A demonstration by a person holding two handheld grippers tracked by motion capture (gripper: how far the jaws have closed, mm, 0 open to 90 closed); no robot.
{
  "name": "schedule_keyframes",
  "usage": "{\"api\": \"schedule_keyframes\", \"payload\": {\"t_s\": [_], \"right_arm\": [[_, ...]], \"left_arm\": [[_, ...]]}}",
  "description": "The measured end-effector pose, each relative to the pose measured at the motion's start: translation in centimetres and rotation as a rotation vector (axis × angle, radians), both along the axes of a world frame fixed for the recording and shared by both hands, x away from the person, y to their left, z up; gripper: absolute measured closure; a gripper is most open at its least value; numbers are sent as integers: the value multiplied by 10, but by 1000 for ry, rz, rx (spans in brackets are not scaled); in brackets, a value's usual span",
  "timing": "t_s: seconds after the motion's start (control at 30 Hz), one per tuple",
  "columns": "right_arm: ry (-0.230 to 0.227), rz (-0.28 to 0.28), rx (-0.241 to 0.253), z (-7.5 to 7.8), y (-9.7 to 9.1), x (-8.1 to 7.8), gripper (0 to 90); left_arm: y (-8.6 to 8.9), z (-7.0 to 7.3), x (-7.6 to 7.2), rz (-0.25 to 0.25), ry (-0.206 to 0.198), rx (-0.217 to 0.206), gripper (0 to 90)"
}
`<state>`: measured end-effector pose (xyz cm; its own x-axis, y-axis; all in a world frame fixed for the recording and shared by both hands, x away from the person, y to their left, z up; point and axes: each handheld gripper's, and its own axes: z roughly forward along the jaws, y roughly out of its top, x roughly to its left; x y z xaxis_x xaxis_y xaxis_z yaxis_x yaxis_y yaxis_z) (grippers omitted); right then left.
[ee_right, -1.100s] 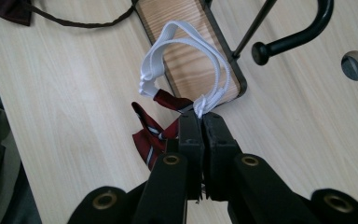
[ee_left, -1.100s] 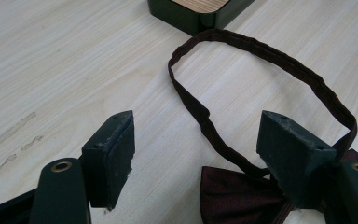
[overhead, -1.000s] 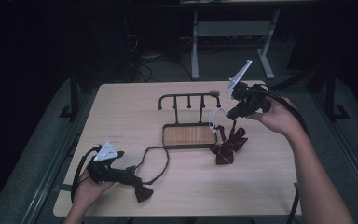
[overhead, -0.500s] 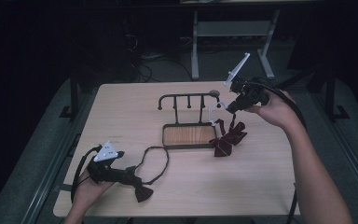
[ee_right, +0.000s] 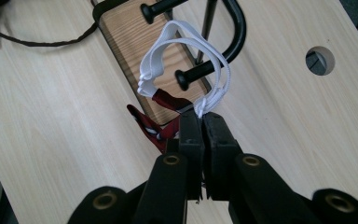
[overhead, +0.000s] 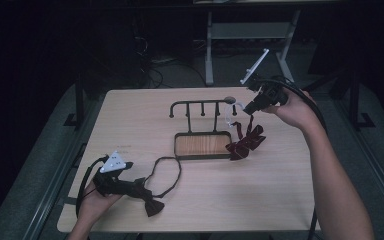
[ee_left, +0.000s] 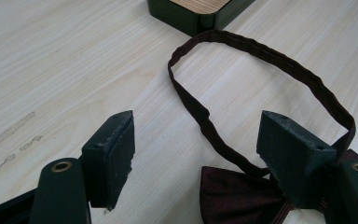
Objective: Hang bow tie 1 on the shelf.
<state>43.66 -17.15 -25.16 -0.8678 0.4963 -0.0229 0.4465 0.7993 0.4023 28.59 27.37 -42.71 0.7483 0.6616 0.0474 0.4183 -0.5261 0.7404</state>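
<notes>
Wooden table [overhead: 130, 120] | right tool [ee_right: 200, 122] clamped on white elastic loop [ee_right: 168, 51] | left tool [ee_left: 196, 144] agape

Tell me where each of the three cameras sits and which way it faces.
High view: above the person's side, looking forward and down at the table; both forearms, the left gripper and the right gripper show.
Left gripper view: rides the left gripper, looking low across the table at the dark bow tie; its open jaws show.
Right gripper view: rides the right gripper, looking down at the peg rack; its jaws pinch the white elastic band.
Shared: all show the rack's wooden base.
</notes>
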Motion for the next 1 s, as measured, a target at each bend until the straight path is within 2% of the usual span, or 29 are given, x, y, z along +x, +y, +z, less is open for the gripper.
{"api": "schedule_keyframes", "payload": {"t_s": [0.37, 0.6, 1.0], "right_arm": [[7, -27, -8, -3, -4, 7, 866], [18, -44, -10, -10, -8, 9, 829], [26, -19, 0, -12, -11, 3, 794]], "left_arm": [[0, 0, 0, -1, -1, 1, 281], [-2, 0, 0, 0, -3, -3, 281], [-3, 0, -1, 0, -2, -2, 281]]}}
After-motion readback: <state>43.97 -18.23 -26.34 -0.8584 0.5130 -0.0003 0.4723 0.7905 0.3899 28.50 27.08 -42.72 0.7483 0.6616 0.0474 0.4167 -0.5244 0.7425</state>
